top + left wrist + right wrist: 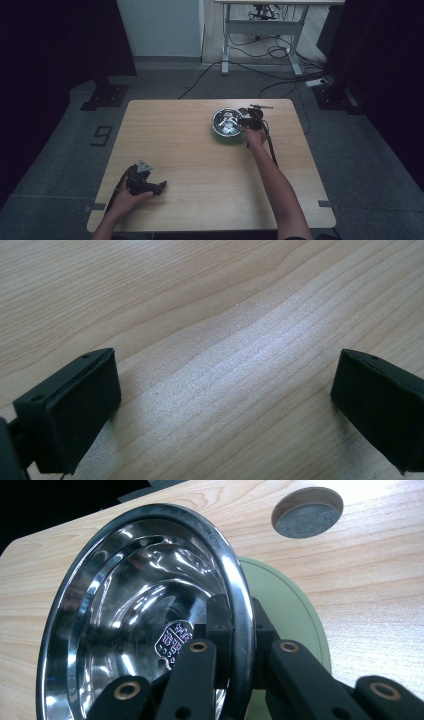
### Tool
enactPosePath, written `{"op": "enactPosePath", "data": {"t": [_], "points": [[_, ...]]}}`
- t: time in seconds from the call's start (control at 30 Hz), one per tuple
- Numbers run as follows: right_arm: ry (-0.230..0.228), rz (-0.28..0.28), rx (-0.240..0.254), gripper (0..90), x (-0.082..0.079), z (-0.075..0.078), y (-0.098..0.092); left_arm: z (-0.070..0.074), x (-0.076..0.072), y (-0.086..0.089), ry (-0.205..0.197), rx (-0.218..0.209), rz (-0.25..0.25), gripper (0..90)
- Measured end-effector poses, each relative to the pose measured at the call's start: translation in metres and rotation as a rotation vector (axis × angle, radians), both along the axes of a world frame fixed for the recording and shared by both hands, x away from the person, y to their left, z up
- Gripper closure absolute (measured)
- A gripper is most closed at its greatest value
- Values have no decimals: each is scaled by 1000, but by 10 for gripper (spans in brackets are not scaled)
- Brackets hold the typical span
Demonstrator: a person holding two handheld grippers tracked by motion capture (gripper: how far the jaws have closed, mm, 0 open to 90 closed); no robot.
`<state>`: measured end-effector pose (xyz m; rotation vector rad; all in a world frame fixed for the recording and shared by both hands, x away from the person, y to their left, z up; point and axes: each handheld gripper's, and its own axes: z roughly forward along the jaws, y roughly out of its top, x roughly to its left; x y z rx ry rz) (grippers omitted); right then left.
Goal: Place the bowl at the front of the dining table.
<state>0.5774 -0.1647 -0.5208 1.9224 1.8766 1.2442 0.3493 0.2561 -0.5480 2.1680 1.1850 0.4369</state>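
Shiny steel bowl (145, 625) gripped at rim by right gripper (240, 645), tilted above green base (295, 625), not yet set elsewhere; left gripper (225, 410) fingers spread over bench (210, 315).

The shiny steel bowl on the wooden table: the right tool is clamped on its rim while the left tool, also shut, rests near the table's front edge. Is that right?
Not quite. The left tool is open: the left gripper view shows its black jaws wide apart over the bare wooden table. The rest holds: the right tool is clamped on the rim of the shiny steel bowl, as the right gripper view shows.
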Motion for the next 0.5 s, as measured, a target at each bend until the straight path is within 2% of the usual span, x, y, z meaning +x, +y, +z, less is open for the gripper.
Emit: {"op": "enactPosePath", "data": {"t": [0.23,0.5], "points": [[16,-21,6,855,4,-8,-3,0,0,0,0,0,0,0],[32,-18,15,855,4,-10,-3,0,0,0,0,0,1,0]]}}
